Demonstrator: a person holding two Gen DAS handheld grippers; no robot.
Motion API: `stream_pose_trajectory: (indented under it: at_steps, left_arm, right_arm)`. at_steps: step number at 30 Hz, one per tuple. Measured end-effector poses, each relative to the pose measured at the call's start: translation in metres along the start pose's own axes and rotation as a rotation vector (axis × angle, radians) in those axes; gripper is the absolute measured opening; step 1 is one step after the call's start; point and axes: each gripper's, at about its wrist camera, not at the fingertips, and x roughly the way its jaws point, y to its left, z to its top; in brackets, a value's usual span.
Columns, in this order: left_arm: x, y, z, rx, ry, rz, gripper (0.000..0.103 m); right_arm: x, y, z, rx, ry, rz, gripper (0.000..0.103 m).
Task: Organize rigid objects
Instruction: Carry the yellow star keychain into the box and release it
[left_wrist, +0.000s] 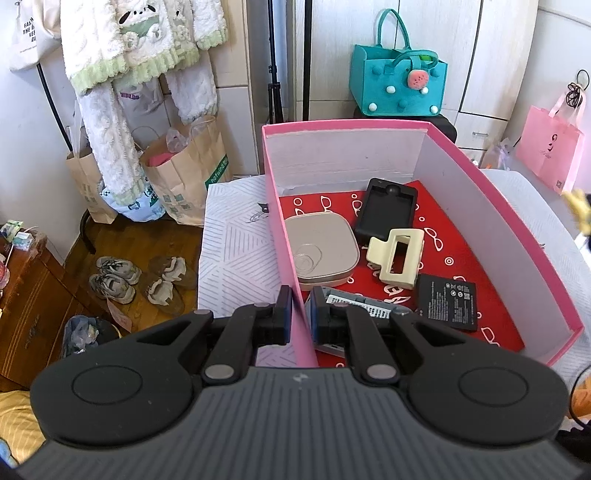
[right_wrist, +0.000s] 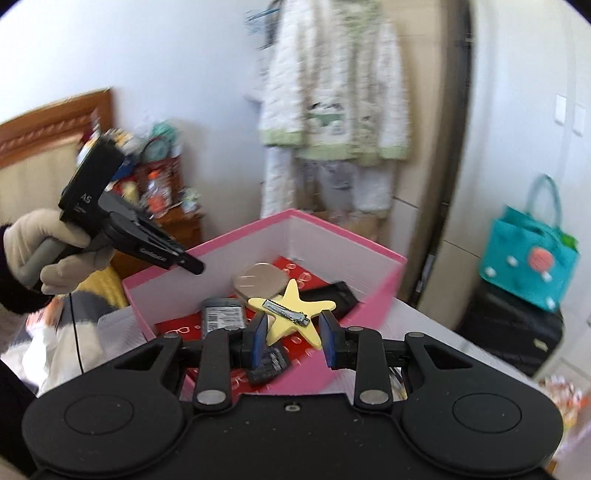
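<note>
My left gripper (left_wrist: 301, 314) is pinched on the near-left wall of the pink box (left_wrist: 517, 236), one pad on each side of the cardboard; the box sits on a pale patterned cloth (left_wrist: 236, 236) and has a red lining printed with white glasses; inside I see a beige rounded-square tin (left_wrist: 321, 254) against the left wall, a black silicone case (left_wrist: 386, 205) behind it, a cream claw clip (left_wrist: 395, 256) in the middle, a black battery (left_wrist: 448, 302) to its right, and a grey labelled device (left_wrist: 364, 308) just past my fingertips; my right gripper (right_wrist: 293, 334) holds a yellow star hair clip (right_wrist: 291, 314) between its half-spread jaws, metal clasp facing up, above the box's near corner; the right-wrist view is blurred
</note>
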Motion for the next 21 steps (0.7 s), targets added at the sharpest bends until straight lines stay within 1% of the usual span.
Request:
stream_pose_trajectory:
  at_steps: [3, 5, 9, 13, 18, 21]
  left_arm:
    - [0.0, -0.003, 0.001, 0.017, 0.005, 0.013, 0.009]
    - [-0.001, -0.004, 0.002, 0.03, 0.01, 0.023, 0.008]
    - [-0.001, -0.01, 0.002, 0.061, 0.018, 0.048, 0.008]
    - [-0.002, -0.015, 0.003, 0.087, 0.028, 0.072, 0.008]
    - [-0.002, -0.019, 0.003, 0.108, 0.036, 0.091, 0.008]
    - [-0.002, -0.02, 0.003, 0.11, 0.037, 0.097, 0.008]
  right_arm:
    - [0.031, -0.004, 0.01, -0.055, 0.072, 0.005, 0.035]
    - [0.053, -0.005, 0.014, -0.086, 0.138, 0.007, 0.035]
    - [0.082, -0.005, 0.018, -0.169, 0.223, -0.012, 0.035]
    - [0.09, 0.001, 0.02, -0.243, 0.258, -0.026, 0.035]
    - [0.093, 0.002, 0.026, -0.283, 0.243, -0.044, 0.035]
    - [0.103, -0.001, 0.026, -0.281, 0.266, -0.046, 0.035]
